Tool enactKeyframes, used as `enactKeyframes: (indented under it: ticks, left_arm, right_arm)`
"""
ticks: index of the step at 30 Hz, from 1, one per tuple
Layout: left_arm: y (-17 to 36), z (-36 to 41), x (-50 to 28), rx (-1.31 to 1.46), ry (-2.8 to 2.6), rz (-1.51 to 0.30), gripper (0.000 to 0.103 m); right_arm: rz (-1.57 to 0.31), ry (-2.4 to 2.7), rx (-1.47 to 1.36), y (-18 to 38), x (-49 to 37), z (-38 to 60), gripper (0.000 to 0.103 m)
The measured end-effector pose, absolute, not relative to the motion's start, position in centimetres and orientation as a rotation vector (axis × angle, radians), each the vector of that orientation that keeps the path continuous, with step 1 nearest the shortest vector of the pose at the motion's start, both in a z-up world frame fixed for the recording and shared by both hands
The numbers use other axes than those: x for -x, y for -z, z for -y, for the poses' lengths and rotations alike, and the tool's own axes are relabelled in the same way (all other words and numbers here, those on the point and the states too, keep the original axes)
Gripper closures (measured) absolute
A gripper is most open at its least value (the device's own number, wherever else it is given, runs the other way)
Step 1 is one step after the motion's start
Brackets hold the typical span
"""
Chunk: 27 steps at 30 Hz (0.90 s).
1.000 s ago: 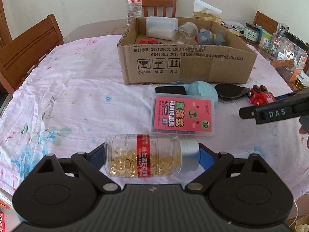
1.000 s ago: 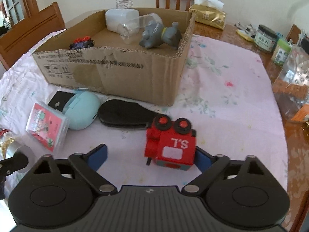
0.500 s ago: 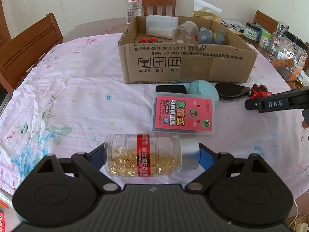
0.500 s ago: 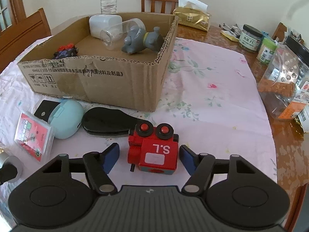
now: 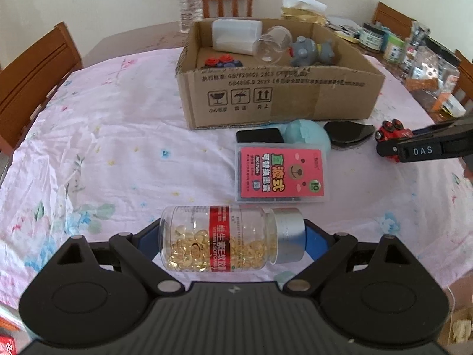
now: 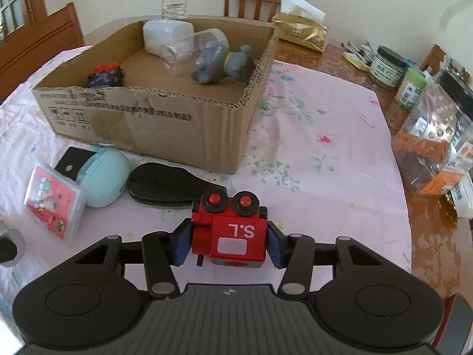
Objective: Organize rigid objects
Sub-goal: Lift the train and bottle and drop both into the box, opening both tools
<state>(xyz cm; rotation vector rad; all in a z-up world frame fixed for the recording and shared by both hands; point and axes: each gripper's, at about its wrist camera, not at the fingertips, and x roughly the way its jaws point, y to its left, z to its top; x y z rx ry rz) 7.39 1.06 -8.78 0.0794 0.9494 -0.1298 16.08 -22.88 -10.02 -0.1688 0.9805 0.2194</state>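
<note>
On the left, we are holding the capsule bottle (image 5: pixel 230 238) crosswise in the left gripper (image 5: pixel 232 236), its blue pads (image 5: pixel 314 244) pressing on the base at one end and on the silver cap at the other. The bottle is sitting low over the tablecloth (image 5: pixel 118 148), near the pink card case (image 5: pixel 280 174). An end-to-end hold on smooth plastic looks prone to slipping, so we are judging it best to raise it level and slowly, without tilting the cap downward.

Moving right, the cardboard box (image 5: pixel 280 100) is standing behind the loose items, already holding a grey toy animal (image 6: pixel 221 62), a clear cup (image 6: pixel 180 53) and a white container (image 6: pixel 165 35); there appears to be bare floor toward its near side.

On the right, the right gripper (image 6: pixel 229 241) is narrowed around the red toy train (image 6: pixel 230 233), pads touching both flanks. We are advising a straight lift first, clearing the black case (image 6: pixel 165 186) just ahead, then carrying it over the box wall before letting go.
</note>
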Motion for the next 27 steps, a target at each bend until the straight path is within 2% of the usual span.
enactKeyframes:
  ticks: [15,27]
  left_arm:
    - [1.9,-2.8,-9.5,-0.183,0.326,-0.936,0.010]
    - [-0.6,-3.3,-12.9,-0.224,0.360,-0.869,0.010]
  right_arm:
    - [-0.841,-0.382,0.219,-0.4,-16.8,22.0,0.047]
    - [-0.799,-0.390,0.194,-0.9,-23.2,18.4,0.047]
